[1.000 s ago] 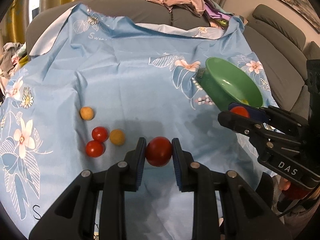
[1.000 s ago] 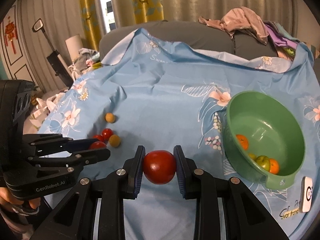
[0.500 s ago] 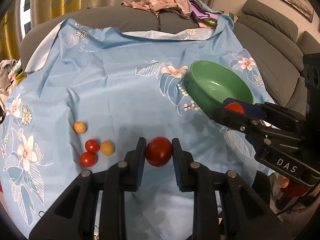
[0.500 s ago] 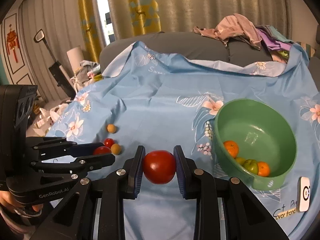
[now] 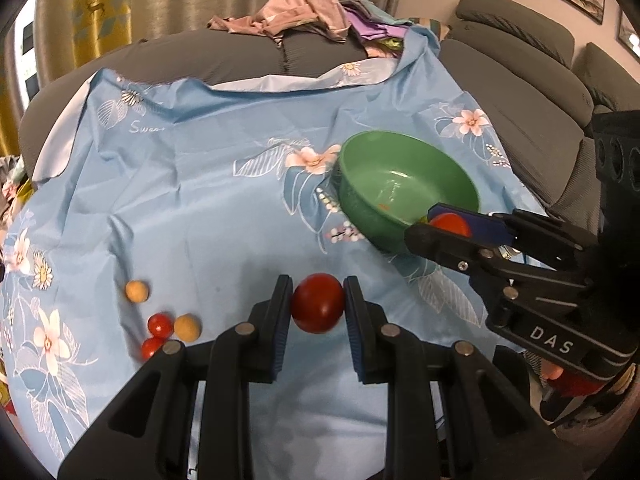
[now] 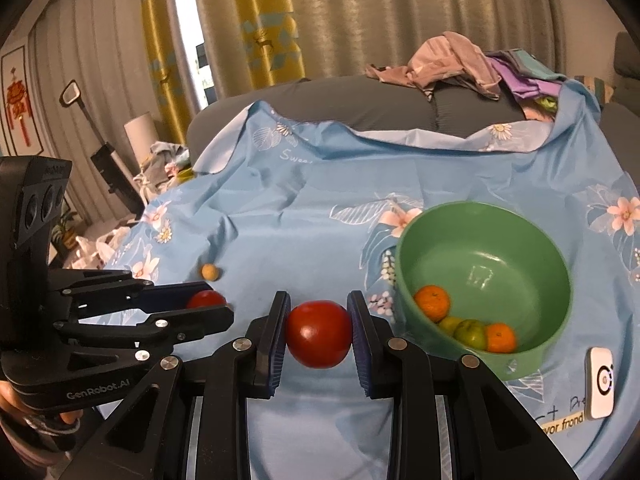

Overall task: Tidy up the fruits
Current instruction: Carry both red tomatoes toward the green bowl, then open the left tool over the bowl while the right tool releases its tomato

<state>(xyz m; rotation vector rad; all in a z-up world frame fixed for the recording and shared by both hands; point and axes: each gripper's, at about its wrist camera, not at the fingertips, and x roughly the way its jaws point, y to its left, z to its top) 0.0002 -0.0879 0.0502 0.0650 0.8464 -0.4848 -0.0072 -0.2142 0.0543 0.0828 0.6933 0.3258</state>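
My left gripper [image 5: 318, 308] is shut on a red tomato [image 5: 318, 307], held above the blue flowered cloth [image 5: 200, 200]. My right gripper [image 6: 319, 334] is shut on another red tomato [image 6: 319, 334], left of the green bowl [image 6: 520, 240]. The bowl holds two oranges [image 6: 432, 302] and green fruit [image 6: 470, 332]. In the left wrist view the bowl [image 5: 400, 168] lies ahead to the right, with the right gripper [image 5: 448, 224] at its near rim. Two small red tomatoes [image 5: 160, 324] and two small yellow fruits [image 5: 187, 327] lie on the cloth at the left.
A grey sofa [image 5: 520, 92] runs behind and to the right, with a heap of clothes [image 5: 304, 12] on it. A white device [image 6: 600, 380] lies on the cloth right of the bowl. Yellow curtains [image 6: 264, 32] hang behind.
Both grippers have risen and drawn back with their tomatoes; the cloth, bowl and loose fruits look farther off. The grips are unchanged.
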